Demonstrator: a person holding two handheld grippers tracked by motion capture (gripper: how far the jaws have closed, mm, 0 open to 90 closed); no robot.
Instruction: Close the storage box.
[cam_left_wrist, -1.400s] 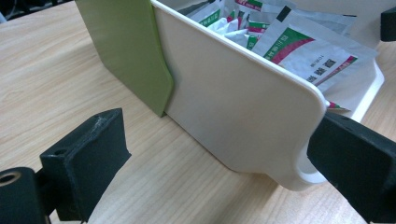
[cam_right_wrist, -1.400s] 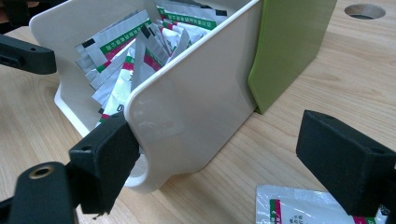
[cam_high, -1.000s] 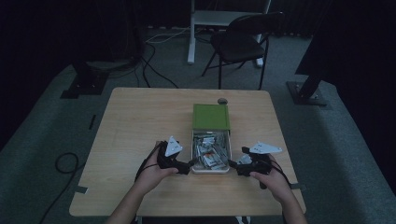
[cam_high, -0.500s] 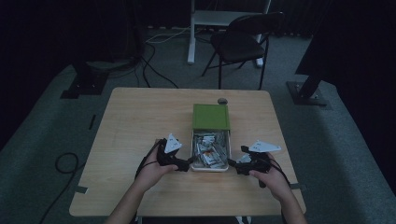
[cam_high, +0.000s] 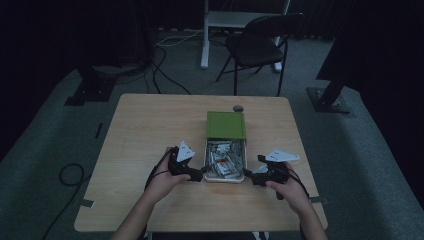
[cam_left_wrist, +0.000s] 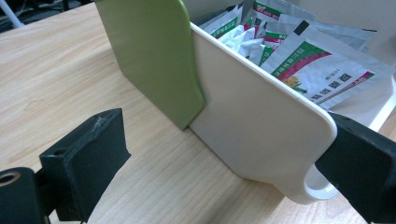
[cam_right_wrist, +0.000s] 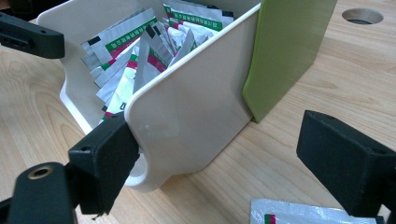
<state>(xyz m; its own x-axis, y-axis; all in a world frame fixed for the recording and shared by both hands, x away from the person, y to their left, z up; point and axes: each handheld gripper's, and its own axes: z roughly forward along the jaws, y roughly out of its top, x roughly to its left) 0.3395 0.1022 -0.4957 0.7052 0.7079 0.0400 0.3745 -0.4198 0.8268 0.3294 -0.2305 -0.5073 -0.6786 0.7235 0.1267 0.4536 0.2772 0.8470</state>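
Left gripper (cam_high: 196, 174): fingers (cam_left_wrist: 88, 158) parted, one pad touching the white box's (cam_high: 224, 178) near corner, the other clear of it over the worktop (cam_high: 145, 130). Right gripper (cam_high: 253, 176): fingers (cam_right_wrist: 105, 161) parted, straddling the opposite near corner. Both forearms enter low, hands level, grippers pointing inward. One box, near the worktop's front centre, with a green lid (cam_high: 226, 125) slid halfway back. Sachets (cam_high: 225, 160) inside, too jumbled to count; one loose sachet (cam_right_wrist: 308, 212) by the right gripper.

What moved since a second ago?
Almost nothing. The left gripper and right gripper stay open at the near corners of the white box of sachets. The green lid and box stay put.
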